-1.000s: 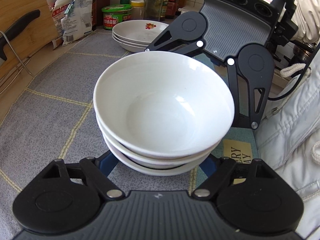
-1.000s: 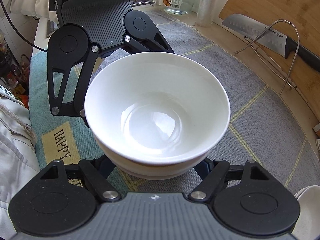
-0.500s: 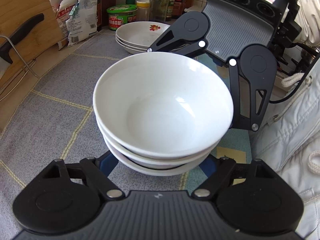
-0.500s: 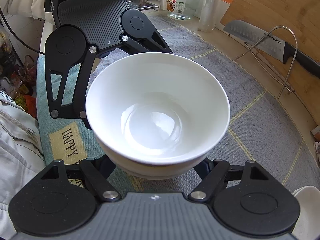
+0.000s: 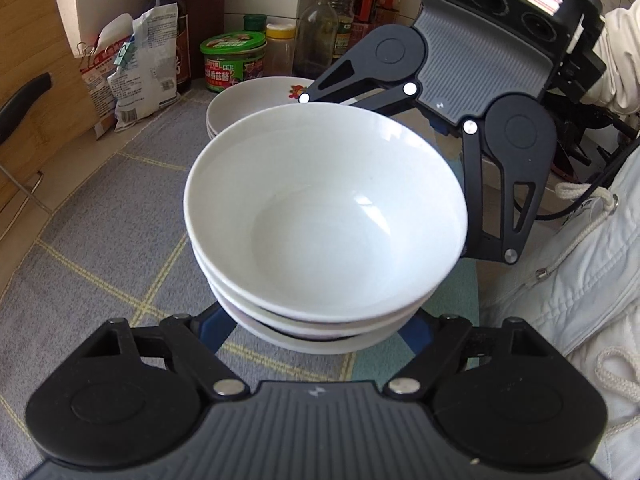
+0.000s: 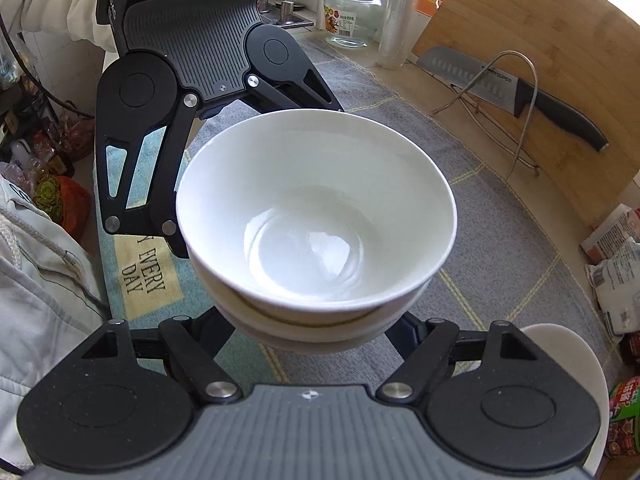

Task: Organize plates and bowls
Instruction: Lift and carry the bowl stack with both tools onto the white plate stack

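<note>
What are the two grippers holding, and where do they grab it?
Together they hold the stack of white bowls, gripping low at its base from opposite sides: left gripper, right gripper.

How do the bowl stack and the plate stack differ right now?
The bowl stack is deep and plain white; the plate stack is shallow, with a small coloured motif on its top plate. The bowl stack sits between the left gripper and right gripper; the plate stack stands apart on the mat, ungripped. Both are nested white crockery.
</note>
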### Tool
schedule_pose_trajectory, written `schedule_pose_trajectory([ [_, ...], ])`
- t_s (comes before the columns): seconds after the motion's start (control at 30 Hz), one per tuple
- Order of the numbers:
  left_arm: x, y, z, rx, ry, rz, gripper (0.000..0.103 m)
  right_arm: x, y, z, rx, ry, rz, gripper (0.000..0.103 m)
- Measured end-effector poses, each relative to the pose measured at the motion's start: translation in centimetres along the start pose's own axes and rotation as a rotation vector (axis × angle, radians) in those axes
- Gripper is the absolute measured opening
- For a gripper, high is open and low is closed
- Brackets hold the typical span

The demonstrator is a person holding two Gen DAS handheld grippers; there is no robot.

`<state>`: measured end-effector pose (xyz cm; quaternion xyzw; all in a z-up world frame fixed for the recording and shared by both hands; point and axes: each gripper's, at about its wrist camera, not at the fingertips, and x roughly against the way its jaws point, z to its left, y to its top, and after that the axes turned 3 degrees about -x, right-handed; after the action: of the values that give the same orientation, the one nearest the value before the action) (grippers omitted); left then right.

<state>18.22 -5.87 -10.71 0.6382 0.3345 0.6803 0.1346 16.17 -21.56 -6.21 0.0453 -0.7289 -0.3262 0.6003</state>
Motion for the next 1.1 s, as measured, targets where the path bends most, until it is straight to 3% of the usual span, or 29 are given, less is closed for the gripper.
schedule_pose_trajectory([
  [0.6, -7.1, 10.6, 0.5, -0.147, -0.009, -0.033, 0.084, 5.9, -6.2, -8.5, -0.060, -0.143, -0.004, 0.083],
  [1.1, -12.0, 13.2, 2.6, -0.137, -0.029, -0.001, 0.084, 5.2, -9.4, -13.3, -0.112, -0.149, 0.023, 0.083],
])
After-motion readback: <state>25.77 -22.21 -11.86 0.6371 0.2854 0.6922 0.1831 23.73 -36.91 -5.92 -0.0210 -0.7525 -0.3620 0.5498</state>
